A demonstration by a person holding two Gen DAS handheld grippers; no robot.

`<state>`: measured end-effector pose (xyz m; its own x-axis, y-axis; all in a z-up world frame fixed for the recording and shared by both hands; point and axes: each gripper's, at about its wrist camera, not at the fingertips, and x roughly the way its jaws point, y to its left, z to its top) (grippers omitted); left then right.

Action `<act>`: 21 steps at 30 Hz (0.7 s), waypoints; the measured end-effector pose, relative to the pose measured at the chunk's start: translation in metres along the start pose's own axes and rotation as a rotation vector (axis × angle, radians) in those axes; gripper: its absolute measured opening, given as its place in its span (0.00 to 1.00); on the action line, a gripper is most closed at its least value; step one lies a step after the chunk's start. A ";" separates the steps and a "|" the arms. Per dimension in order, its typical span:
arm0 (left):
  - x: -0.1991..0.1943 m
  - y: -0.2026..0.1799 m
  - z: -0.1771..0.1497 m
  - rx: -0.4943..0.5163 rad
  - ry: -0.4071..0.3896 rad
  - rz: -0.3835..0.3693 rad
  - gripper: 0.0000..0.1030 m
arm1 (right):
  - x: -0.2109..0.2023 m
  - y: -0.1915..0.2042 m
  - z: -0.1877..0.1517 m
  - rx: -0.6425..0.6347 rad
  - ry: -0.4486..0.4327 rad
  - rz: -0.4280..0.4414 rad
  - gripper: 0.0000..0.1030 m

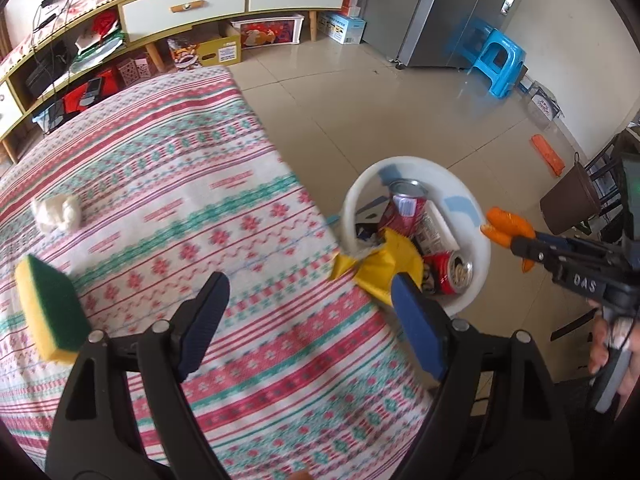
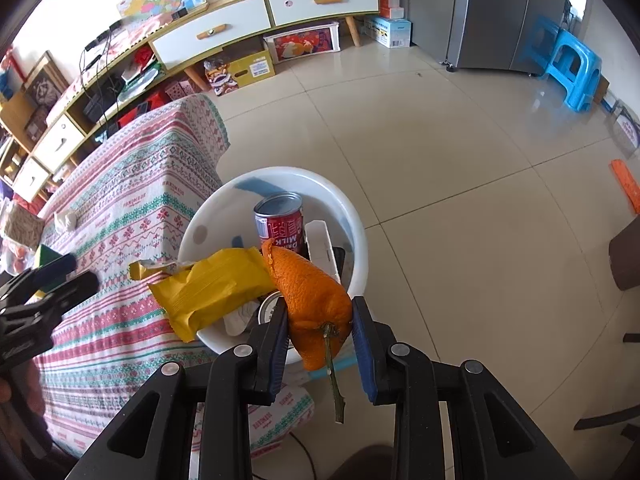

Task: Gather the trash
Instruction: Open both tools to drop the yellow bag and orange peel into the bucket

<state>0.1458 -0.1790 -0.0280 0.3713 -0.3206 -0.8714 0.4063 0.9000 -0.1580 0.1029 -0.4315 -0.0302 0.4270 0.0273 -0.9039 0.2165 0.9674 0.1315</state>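
Right gripper fingers clamped on soft, light orange peel over white bin; left gripper fingers apart, empty; crinkly yellow wrapper perched on the rim, pinch its flat middle.

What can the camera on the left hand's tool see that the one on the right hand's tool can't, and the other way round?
Only the left view shows the whole yellow-and-green sponge on the tablecloth, and the open left gripper up close, nothing between its jaws.

Only the right view shows the right gripper up close, its jaws shut on orange peel with a green stem.

Both show the white bin beside the table, cans in it, a yellow wrapper lying over its rim, and a white paper wad.
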 end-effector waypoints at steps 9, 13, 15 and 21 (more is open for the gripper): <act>-0.032 0.052 -0.029 -0.045 0.013 0.053 0.81 | 0.021 0.030 0.009 -0.019 0.026 -0.009 0.30; -0.046 0.073 -0.039 -0.080 0.000 0.064 0.83 | 0.031 0.041 0.013 -0.020 0.034 -0.016 0.32; -0.050 0.084 -0.042 -0.110 -0.004 0.054 0.84 | 0.035 0.044 0.014 -0.017 0.039 -0.022 0.32; -0.060 0.105 -0.050 -0.138 -0.004 0.058 0.88 | 0.038 0.051 0.017 0.020 0.028 -0.028 0.70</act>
<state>0.1246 -0.0503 -0.0161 0.3946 -0.2676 -0.8790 0.2656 0.9490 -0.1697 0.1452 -0.3859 -0.0507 0.3961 0.0076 -0.9182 0.2452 0.9628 0.1138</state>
